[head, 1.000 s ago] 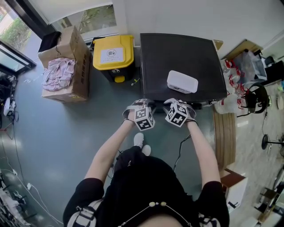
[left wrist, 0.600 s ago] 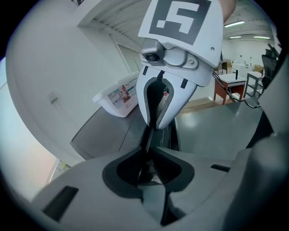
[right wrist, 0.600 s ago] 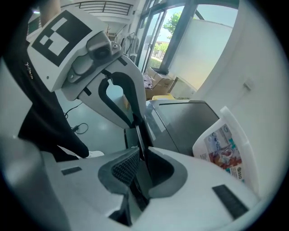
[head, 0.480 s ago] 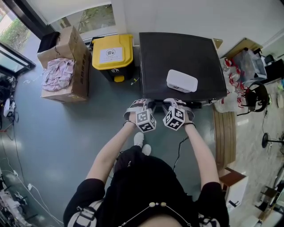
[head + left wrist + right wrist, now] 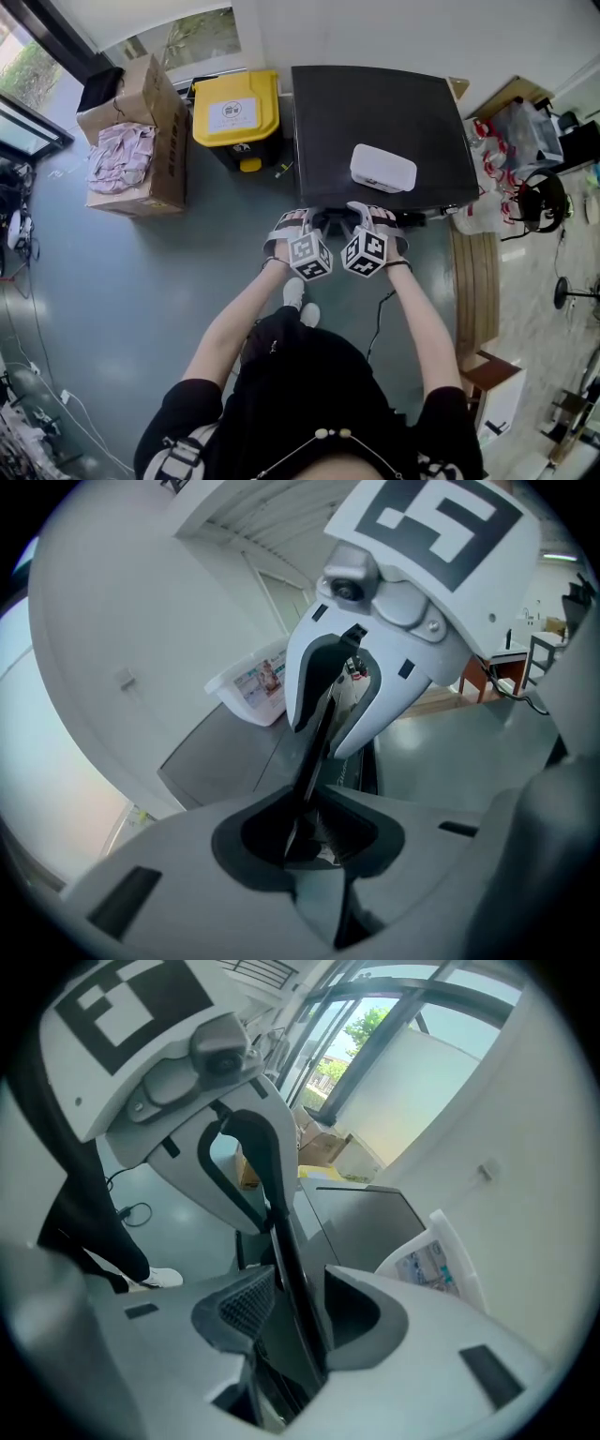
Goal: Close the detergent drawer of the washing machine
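Note:
The washing machine (image 5: 375,112) has a flat dark top, and its detergent drawer (image 5: 334,221) sticks out at the front edge. Both grippers face each other across the drawer's thin dark front panel (image 5: 314,761) (image 5: 286,1251). My left gripper (image 5: 317,228) (image 5: 305,832) has the panel between its jaws, which are opening, and a narrow gap shows at the ridged pad. My right gripper (image 5: 352,225) (image 5: 295,1312) straddles the same panel. Its jaws are opening wide, with the ridged pad (image 5: 246,1307) clear of the panel. Each gripper appears in the other's view: right gripper (image 5: 333,714), left gripper (image 5: 253,1204).
A white plastic box (image 5: 382,170) lies on the machine's top. A yellow-lidded bin (image 5: 237,111) stands left of the machine, and beyond it a cardboard box (image 5: 131,155) holds pink cloth. Wooden boards (image 5: 473,281) and clutter fill the right. A cable (image 5: 380,319) runs over the floor.
The right gripper's marker cube has shifted a little toward the left gripper and tilted. The left gripper has stayed about where it was.

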Action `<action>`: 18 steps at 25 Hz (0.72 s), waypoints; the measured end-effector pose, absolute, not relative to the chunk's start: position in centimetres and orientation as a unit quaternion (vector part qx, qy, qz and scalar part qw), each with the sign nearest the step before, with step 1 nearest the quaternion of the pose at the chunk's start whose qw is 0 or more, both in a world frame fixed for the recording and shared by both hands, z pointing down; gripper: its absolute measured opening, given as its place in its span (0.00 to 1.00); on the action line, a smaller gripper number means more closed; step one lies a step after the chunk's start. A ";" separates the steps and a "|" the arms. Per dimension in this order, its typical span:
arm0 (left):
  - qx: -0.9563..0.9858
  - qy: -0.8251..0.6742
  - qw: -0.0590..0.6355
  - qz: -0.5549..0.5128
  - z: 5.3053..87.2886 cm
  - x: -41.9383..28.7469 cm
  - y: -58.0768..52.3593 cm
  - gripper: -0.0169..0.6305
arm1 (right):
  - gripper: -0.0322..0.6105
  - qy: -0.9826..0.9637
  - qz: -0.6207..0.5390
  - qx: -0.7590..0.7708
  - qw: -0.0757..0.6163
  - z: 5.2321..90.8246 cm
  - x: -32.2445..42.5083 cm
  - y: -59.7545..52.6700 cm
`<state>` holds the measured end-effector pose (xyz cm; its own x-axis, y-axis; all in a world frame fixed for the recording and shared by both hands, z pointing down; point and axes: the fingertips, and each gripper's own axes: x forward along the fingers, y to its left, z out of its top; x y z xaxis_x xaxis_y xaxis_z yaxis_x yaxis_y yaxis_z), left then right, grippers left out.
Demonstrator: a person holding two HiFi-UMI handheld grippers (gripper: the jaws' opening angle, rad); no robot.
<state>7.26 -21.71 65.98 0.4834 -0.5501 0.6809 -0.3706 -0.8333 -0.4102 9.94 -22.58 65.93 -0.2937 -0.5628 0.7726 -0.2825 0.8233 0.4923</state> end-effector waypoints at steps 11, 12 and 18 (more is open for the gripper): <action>-0.852 0.239 0.082 -0.458 66.4 8.9 -22.6 0.28 | 0.30 -0.803 -0.102 0.241 0.535 66.5 9.8 -22.7; -0.850 0.241 0.077 -0.461 66.4 8.9 -22.8 0.28 | 0.30 -0.803 -0.100 0.243 0.534 66.5 9.8 -22.8; -0.855 0.293 0.012 -0.429 65.8 8.8 -23.9 0.18 | 0.21 -0.800 -0.095 0.298 0.512 66.0 9.9 -23.8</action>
<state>8.79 -23.90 65.77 0.4607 -0.5107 0.7260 -0.4893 -0.8285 -0.2723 9.94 -23.81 66.04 -0.2977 -0.5749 0.7622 -0.3796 0.8038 0.4580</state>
